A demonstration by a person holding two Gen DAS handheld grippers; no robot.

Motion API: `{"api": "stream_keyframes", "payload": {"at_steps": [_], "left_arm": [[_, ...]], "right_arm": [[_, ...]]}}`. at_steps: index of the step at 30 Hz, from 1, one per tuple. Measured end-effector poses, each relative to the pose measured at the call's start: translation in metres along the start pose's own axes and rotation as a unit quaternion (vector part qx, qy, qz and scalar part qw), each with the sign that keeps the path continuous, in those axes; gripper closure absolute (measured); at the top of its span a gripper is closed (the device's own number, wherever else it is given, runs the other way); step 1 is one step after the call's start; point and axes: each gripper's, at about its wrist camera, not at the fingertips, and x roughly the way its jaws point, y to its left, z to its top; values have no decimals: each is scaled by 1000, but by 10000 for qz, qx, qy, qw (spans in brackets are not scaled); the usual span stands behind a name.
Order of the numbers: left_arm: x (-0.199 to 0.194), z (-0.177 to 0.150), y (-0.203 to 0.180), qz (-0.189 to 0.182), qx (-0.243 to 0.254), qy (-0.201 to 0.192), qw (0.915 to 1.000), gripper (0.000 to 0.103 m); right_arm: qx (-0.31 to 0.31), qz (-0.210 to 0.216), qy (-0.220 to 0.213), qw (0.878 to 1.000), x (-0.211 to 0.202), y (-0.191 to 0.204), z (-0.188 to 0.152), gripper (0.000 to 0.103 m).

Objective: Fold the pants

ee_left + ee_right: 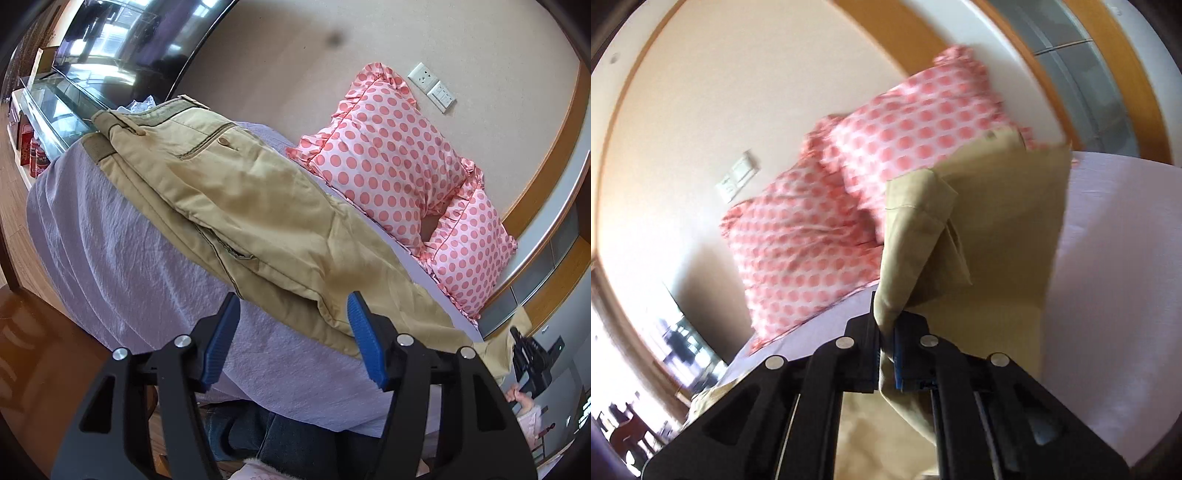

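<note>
Partly blurred, right tool (886,343) clamped on khaki pants (236,206) hem, left tool (293,336) wide apart, empty, bed (122,258) edge cut off

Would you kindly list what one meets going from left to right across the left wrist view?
Television → khaki pants → polka-dot pillows → wall sockets → right gripper, at the far right edge.

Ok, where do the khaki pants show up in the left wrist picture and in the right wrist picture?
Left wrist view: the pants lie across the middle on the purple sheet, waistband at upper left, above the open left gripper.
Right wrist view: the pants hang at center right, a fold pinched in the shut right gripper.
Shared landmark: the pink dotted pillows against the wall.
</note>
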Motion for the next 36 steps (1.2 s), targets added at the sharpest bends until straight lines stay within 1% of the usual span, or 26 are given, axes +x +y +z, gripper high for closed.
{"api": "stream_keyframes", "payload": {"at_steps": [1, 3, 4, 5, 6, 7, 8, 9, 10, 11, 12, 14, 16, 18, 20, 24, 27, 31, 33, 36], "left_arm": [[0, -1, -1, -15, 26, 9, 10000, 39], [-1, -4, -3, -64, 88, 37, 9999, 33], [-1, -5, -4, -79, 125, 46, 9999, 30], [-2, -6, -5, -71, 161, 47, 9998, 25], [-2, -7, -6, -46, 201, 47, 9998, 23], [-1, -8, -7, -23, 256, 63, 9996, 20], [1, -9, -8, 3, 319, 103, 9994, 20], [3, -9, -9, 39, 400, 140, 9991, 19], [5, -10, -11, 78, 500, 182, 9986, 17], [8, -11, -13, 138, 607, 225, 9978, 16], [12, -12, -15, 202, 701, 259, 9970, 16], [20, -14, -18, 249, 804, 335, 9959, 15], [27, -13, -19, 210, 764, 396, 9961, 15], [34, -10, -19, 290, 738, 428, 9959, 15], [38, -7, -19, 329, 698, 399, 9962, 15], [43, 4, -16, 469, 557, 310, 9969, 15], [39, 16, -14, 550, 437, 152, 9974, 15], [37, 40, -4, 763, 101, -25, 9970, 16], [39, 55, 9, 887, -182, -108, 9958, 16], [41, 78, 33, 1067, -690, -267, 9915, 22]], "right_arm": [[-151, 355, 205, 9990, 15, 22, -6, 97], [-520, 1054, 755, 9902, 45, 69, -30, 97], [-711, 1323, 1076, 9828, 58, 90, -46, 96], [-1000, 1558, 1586, 9698, 75, 113, -69, 96], [-1283, 1643, 2040, 9565, 87, 129, -90, 93], [-1599, 1685, 2445, 9414, 96, 142, -113, 85], [-1857, 1652, 2682, 9307, 99, 149, -131, 79], [-2047, 1590, 2832, 9234, 101, 153, -144, 62], [-2112, 1555, 2902, 9203, 101, 153, -153, 43], [-2057, 1611, 2902, 9206, 98, 149, -156, 37], [-1964, 1688, 2841, 9232, 95, 146, -154, 35], [-1811, 1697, 2718, 9298, 91, 138, -146, 34], [-1664, 1615, 2589, 9377, 89, 130, -137, 23], [-1552, 1526, 2540, 9424, 94, 131, -128, 23], [-1487, 1481, 2539, 9442, 92, 128, -127, 23], [-1465, 1484, 2580, 9434, 92, 129, -132, 23], [-1500, 1545, 2618, 9408, 90, 135, -136, 22], [-1527, 1594, 2651, 9386, 92, 138, -140, 22], [-1500, 1598, 2662, 9387, 92, 138, -141, 22], [-1458, 1640, 2655, 9388, 91, 136, -140, 20]]}}
